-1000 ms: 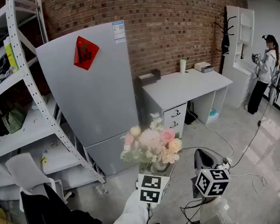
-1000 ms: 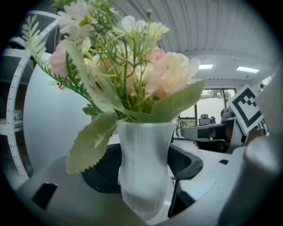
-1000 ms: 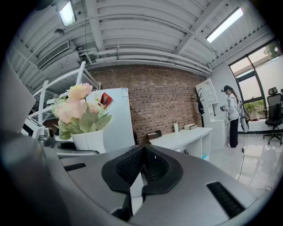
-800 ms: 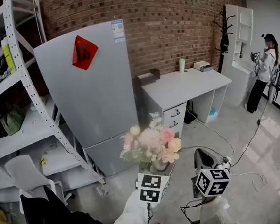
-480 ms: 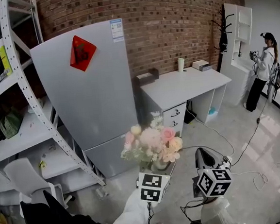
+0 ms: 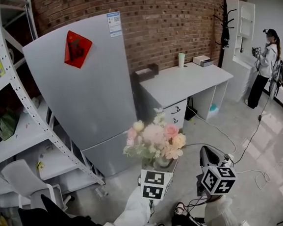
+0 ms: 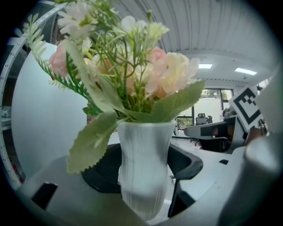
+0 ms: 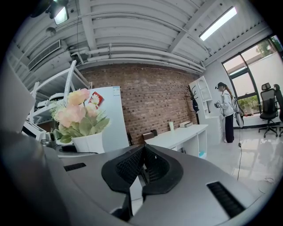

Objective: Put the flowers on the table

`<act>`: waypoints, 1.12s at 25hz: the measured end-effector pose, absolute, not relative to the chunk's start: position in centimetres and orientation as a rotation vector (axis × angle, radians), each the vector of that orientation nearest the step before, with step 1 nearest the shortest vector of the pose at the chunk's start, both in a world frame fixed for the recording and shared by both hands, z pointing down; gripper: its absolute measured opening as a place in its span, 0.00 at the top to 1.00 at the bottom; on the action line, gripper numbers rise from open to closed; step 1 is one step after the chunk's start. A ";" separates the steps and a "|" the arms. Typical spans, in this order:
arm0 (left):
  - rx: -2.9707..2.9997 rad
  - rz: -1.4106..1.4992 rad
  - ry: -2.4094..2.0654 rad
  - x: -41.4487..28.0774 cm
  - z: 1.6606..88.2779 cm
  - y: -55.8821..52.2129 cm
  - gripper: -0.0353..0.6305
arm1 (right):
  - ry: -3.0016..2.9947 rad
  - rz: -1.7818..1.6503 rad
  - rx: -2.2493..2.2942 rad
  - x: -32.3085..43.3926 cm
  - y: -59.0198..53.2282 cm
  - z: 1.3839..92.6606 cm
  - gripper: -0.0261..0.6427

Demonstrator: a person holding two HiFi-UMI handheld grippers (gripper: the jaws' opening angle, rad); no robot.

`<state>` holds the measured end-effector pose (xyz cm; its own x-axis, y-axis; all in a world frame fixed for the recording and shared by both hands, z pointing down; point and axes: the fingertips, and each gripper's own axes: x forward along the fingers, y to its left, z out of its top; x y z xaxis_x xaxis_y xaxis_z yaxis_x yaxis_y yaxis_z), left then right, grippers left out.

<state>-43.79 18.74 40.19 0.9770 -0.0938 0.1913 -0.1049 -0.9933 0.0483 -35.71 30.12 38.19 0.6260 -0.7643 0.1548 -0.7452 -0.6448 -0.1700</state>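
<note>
A bunch of pink, cream and white flowers (image 6: 153, 139) stands in a white ribbed vase (image 6: 161, 162). My left gripper (image 6: 158, 168) is shut on that vase and holds it upright in the air over the floor. In the left gripper view the vase (image 7: 145, 163) fills the space between the black pads (image 7: 188, 162), with the flowers (image 7: 132, 66) above. My right gripper (image 6: 208, 156) hangs just to the right, shut and empty. Its view shows the pads (image 8: 132, 167) meeting, and the flowers (image 8: 78, 111) at the left. The white table (image 6: 190, 83) stands ahead against the brick wall.
A grey fridge (image 6: 88, 95) stands left of the table. On the table are a cup (image 6: 181, 60) and two small boxes. A metal shelf rack (image 6: 17, 96) and a chair (image 6: 22, 180) are at the left. Cables (image 6: 243, 155) cross the floor. A person (image 6: 267, 67) stands far right.
The view has drifted, with the fridge and table now slightly higher and to the left. A shoe now shows at the bottom. Both grippers keep their places, the left still on the vase.
</note>
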 end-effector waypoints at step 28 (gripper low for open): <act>3.039 0.329 -0.329 -22.9 39.5 14.1 0.47 | 1.355 -0.393 -2.677 -12.6 27.4 38.1 0.93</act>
